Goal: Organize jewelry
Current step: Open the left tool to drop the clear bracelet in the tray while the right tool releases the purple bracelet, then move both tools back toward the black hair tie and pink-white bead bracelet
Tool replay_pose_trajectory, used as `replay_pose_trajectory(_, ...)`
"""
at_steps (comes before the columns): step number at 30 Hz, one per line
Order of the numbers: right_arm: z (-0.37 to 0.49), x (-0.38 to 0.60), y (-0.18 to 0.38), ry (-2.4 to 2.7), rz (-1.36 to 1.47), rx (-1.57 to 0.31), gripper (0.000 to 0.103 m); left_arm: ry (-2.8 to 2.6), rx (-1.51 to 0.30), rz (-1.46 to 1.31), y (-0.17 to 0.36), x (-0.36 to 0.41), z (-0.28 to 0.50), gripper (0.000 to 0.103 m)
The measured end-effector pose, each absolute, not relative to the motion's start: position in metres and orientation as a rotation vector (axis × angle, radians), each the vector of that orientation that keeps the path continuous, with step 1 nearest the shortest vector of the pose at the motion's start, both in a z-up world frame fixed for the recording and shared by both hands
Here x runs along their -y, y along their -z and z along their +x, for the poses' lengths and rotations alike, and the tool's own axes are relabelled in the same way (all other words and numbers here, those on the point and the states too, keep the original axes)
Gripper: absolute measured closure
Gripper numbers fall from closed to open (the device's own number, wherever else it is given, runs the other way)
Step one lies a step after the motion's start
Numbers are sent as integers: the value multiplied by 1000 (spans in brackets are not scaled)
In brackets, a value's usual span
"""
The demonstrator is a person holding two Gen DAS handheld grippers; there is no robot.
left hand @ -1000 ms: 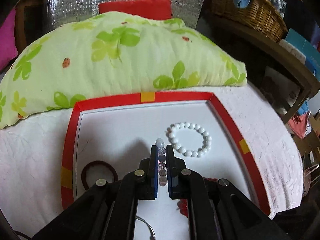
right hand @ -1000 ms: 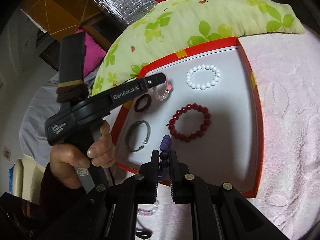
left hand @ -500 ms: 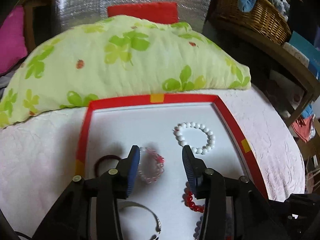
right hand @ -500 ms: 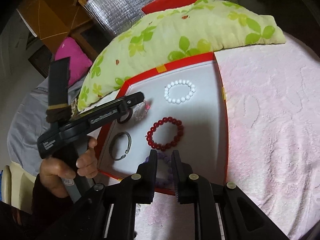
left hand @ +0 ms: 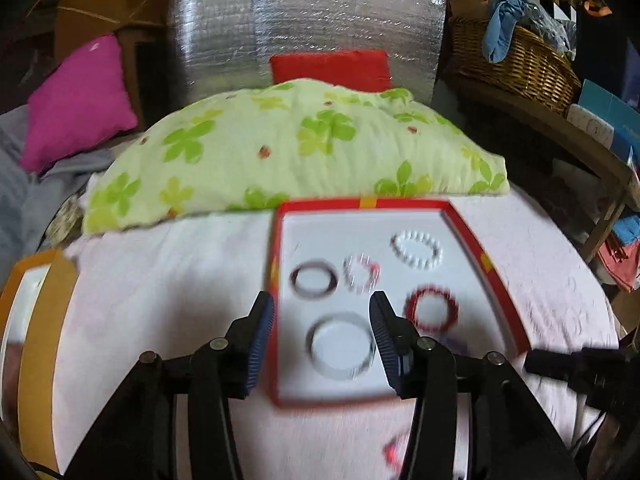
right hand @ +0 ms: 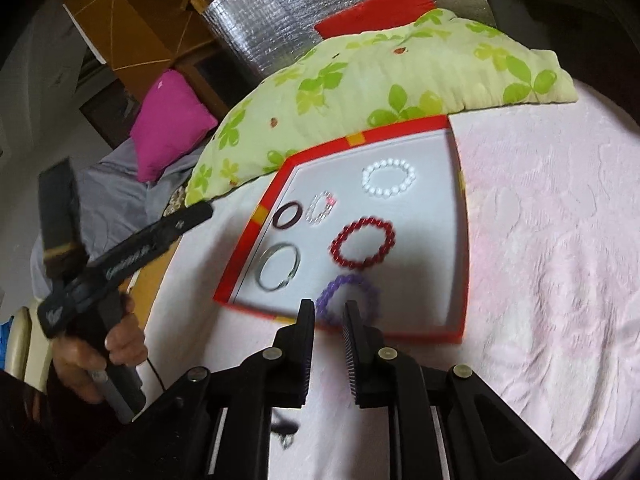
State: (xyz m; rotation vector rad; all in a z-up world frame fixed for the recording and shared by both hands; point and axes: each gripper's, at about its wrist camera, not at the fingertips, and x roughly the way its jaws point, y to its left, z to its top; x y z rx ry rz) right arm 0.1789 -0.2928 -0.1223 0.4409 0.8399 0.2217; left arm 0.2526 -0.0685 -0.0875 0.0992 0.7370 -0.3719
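Since a second ago the left gripper (left hand: 322,334) has drawn back from the red tray (right hand: 460,240), its jaws just opened wide and empty; the clear-pink bracelet (right hand: 320,209) now lies in the tray. The right gripper (right hand: 325,334) stands narrowly parted, seemingly empty, over the purple bracelet (right hand: 348,294), partly hidden. The left view is blurred.

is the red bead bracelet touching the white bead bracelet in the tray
Apart. The right wrist view shows bare grey tray floor between the red bead bracelet and the white bead bracelet.
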Motion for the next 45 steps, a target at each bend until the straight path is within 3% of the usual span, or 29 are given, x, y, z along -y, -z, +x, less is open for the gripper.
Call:
replay_pose_trajectory(12,133,266,135,-226,383,-895,86,261,-746,133,103,37,167,50)
replay_pose_trajectory(45,142,237,146,-244,313,-950,86,196,-701,186,98,23,164,50)
